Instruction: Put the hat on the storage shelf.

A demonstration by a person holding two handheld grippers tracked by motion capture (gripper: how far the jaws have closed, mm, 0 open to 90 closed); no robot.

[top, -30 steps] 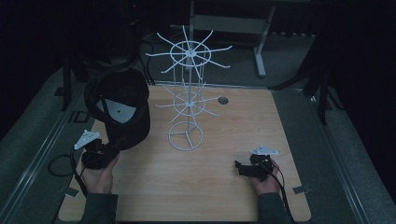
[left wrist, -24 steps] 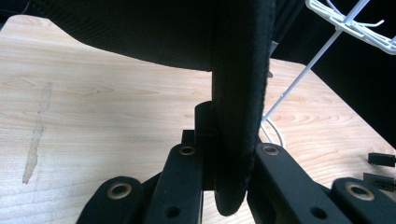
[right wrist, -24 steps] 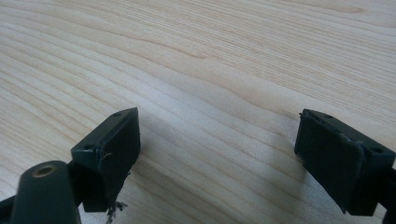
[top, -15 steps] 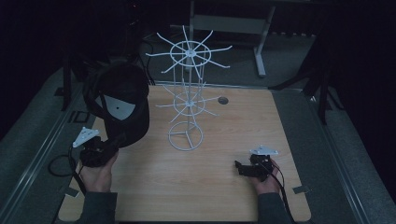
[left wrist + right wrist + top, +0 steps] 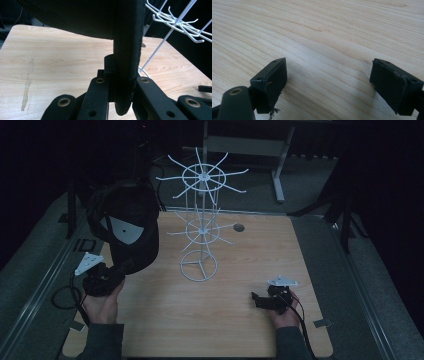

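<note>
In the high view, the left gripper (image 5: 119,272) sits at the lower left of the frame, over the left edge of the wooden table (image 5: 240,320). Its jaws are clenched on the edge of a black cap (image 5: 127,227), which rises up and away from it toward the upper left of the frame, its open underside turned to the camera with a pale grey patch inside. In the left gripper view, the cap (image 5: 125,37) fills the top and centre of the frame; a thick dark strip of its brim or edge runs straight down between the two black jaws, which press on it from both sides. The cap is lifted off the table, with bare wood beneath it.

Just right of the cap in the high view stands a white wire rack (image 5: 200,227), upright near the middle of the table, with two tiers of spoked hooks and a ring base. The cap hangs beside the rack's lower tier without clearly touching it. The rack's hooks (image 5: 180,21) show at the upper right of the left gripper view.

The right gripper (image 5: 260,301) lies at the lower right of the high view, low over the table and well apart from the cap and rack. In the right gripper view its jaws (image 5: 329,80) stand wide and released, with plain wood between them.
</note>
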